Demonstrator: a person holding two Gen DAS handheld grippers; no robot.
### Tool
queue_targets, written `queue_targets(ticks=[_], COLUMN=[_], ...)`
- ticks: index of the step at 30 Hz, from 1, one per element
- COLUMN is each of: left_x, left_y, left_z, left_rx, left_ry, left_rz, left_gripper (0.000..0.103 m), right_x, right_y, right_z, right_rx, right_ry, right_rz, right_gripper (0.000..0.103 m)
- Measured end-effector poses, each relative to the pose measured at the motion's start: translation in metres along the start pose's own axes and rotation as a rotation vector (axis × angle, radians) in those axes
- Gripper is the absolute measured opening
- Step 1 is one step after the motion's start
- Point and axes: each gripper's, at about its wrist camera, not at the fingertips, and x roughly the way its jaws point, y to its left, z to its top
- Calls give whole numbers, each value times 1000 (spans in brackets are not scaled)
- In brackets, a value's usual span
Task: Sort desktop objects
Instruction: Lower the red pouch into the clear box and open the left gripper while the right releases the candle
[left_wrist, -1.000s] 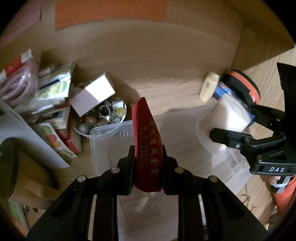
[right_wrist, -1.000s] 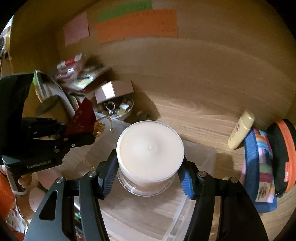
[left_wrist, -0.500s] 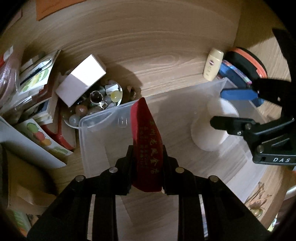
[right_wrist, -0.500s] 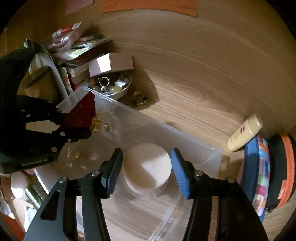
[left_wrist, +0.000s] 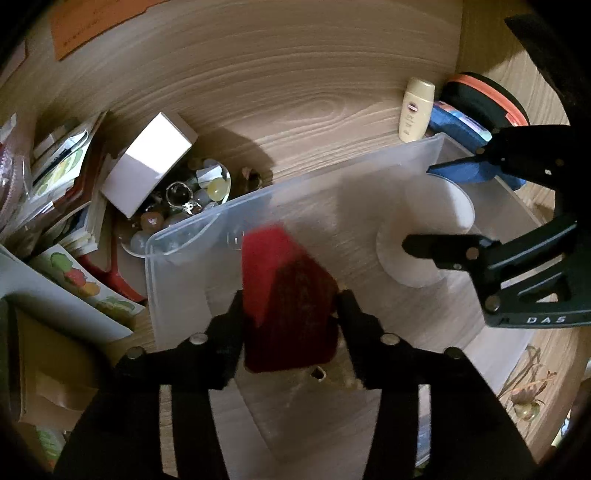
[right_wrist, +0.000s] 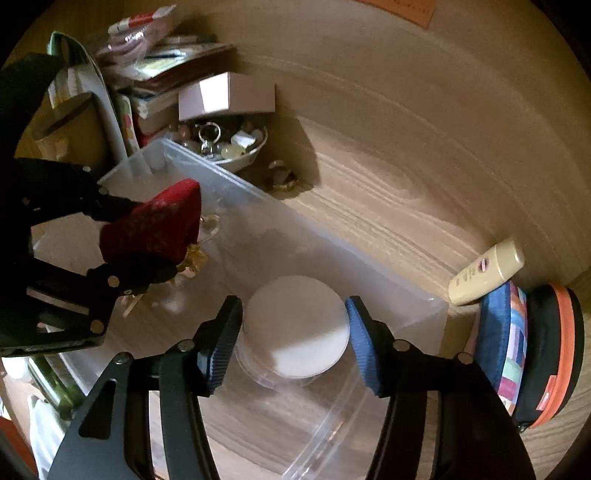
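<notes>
A clear plastic bin (left_wrist: 221, 221) (right_wrist: 332, 251) stands on the wooden desk. A white round jar (right_wrist: 295, 325) (left_wrist: 436, 225) stands inside it at the right end. My right gripper (right_wrist: 293, 339) (left_wrist: 424, 210) is open, its blue pads either side of the jar and apart from it. My left gripper (left_wrist: 290, 306) (right_wrist: 147, 240) has its jaws spread wide over the bin's left end. A blurred red pouch (left_wrist: 288, 295) (right_wrist: 155, 221) with a gold tassel lies between them, turned flat; whether they grip it is unclear.
A bowl of beads and trinkets (left_wrist: 184, 199) (right_wrist: 225, 144) sits behind the bin under a white box (left_wrist: 147, 162). Books and packets (left_wrist: 62, 177) pile at the left. A cream bottle (left_wrist: 415, 110) (right_wrist: 487, 273) and a blue and orange pouch (right_wrist: 535, 350) lie at the right.
My right gripper set the jar down in the bin and opened off it. My left gripper's jaws spread and the red pouch tipped from upright to flat, low over the bin.
</notes>
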Motion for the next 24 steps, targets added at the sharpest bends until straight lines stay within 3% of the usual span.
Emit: queue_targets(ticks=[2, 3, 8, 11, 24], left_x=[-1, -1, -2, -8, -41], left_y=[-1, -1, -4, -5, 0], left_z=[0, -1, -2, -3, -7], left_rx=[-6, -8, -7, -14, -41], left_ry=[-3, -4, -6, -21, -89], left_rz=[0, -3, 29, 44, 89], left_gripper=[62, 63, 66, 75, 88], right_x=[2, 3, -5, -12, -47], right_y=[0, 0, 1, 3, 7], right_z=[-1, -2, -4, -6, -14], right_rx=[10, 18, 44, 47, 39], right_ry=[17, 28, 25, 19, -56], right_rz=[12, 16, 3, -9, -62], right_gripper=[60, 68, 76, 77, 79])
